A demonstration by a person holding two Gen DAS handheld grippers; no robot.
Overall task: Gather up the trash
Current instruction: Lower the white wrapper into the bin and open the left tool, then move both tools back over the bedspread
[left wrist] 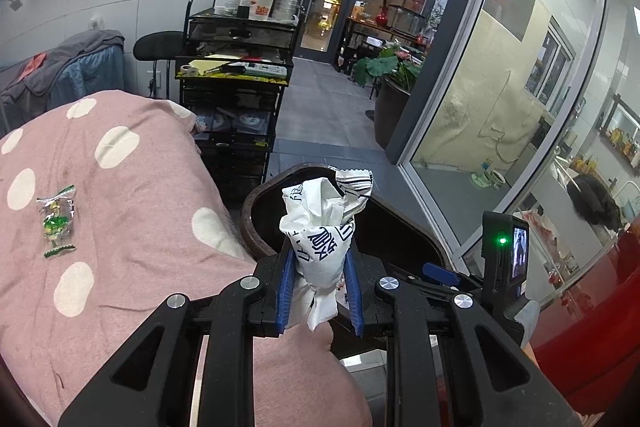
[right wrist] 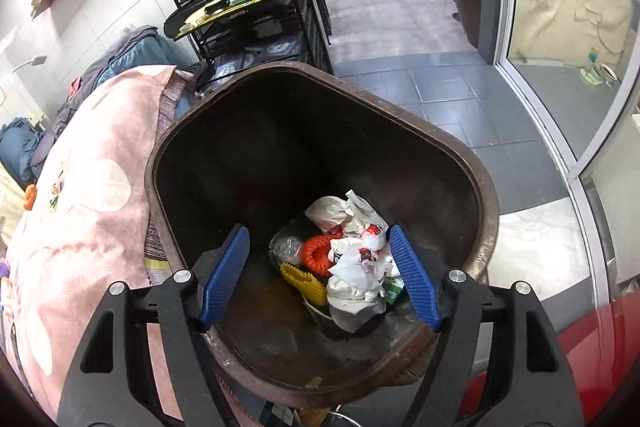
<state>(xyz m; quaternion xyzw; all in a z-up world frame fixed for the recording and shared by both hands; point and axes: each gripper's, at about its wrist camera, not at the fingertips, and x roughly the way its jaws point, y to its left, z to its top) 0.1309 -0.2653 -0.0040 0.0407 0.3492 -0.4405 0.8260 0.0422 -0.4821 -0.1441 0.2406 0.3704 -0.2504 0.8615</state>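
My left gripper (left wrist: 320, 263) is shut on a crumpled white wrapper with dark print (left wrist: 322, 227), holding it upright at the near rim of the dark brown trash bin (left wrist: 256, 211). A clear candy wrapper with green print (left wrist: 56, 221) lies on the pink polka-dot cover (left wrist: 120, 227) to the left. My right gripper (right wrist: 318, 267) stands open above the bin's mouth (right wrist: 480, 187), nothing between its blue pads (right wrist: 414, 279). At the bottom of the bin lies a heap of trash (right wrist: 352, 263): white crumpled paper, orange and yellow pieces, a green scrap.
A black metal cart (left wrist: 236, 67) loaded with bottles stands behind the bin. Grey tiled floor (right wrist: 440, 83) leads to glass doors; a glass wall (left wrist: 520, 87) runs along the right. A potted plant (left wrist: 388, 67) stands by it. Something red (right wrist: 600, 347) is at the lower right.
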